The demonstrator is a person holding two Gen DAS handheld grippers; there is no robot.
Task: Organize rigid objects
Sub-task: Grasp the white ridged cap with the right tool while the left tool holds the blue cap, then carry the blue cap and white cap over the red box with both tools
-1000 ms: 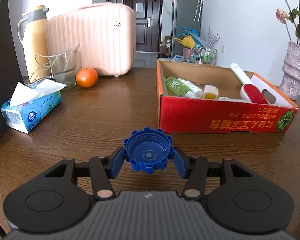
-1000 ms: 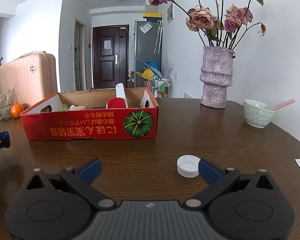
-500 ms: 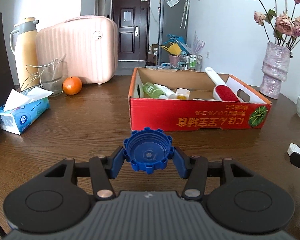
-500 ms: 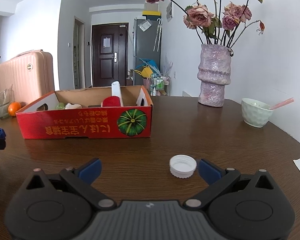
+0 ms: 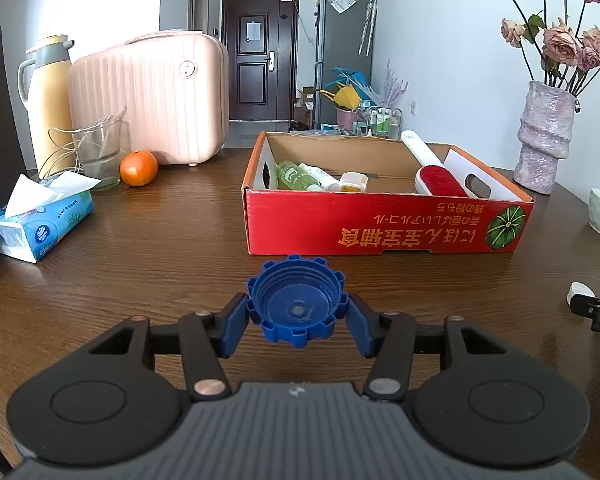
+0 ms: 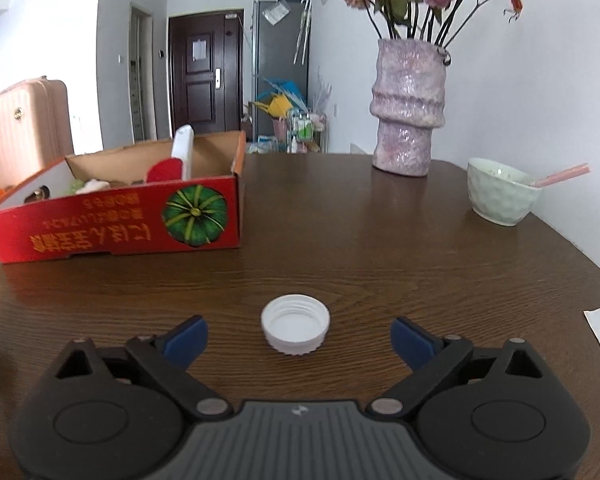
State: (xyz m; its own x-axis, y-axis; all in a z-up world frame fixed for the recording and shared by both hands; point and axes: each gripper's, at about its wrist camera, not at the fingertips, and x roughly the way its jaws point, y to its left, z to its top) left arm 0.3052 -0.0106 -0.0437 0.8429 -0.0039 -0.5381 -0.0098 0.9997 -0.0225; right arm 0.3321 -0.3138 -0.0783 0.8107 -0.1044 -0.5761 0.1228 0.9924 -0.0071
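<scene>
Left claw (image 5: 297,312) clamps the blue cap (image 5: 296,300); box (image 5: 380,224) lies ahead. Right claw (image 6: 299,334) is wide, white cap (image 6: 295,323) centred between its pads. Lower until pads bracket the rim, then close squarely.

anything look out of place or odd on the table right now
One stray item: a white cap lies open side up on the bare table, outside the red box, between the open right gripper's fingers. The left gripper holds a blue cap. Nothing looks spilled or damaged.
</scene>
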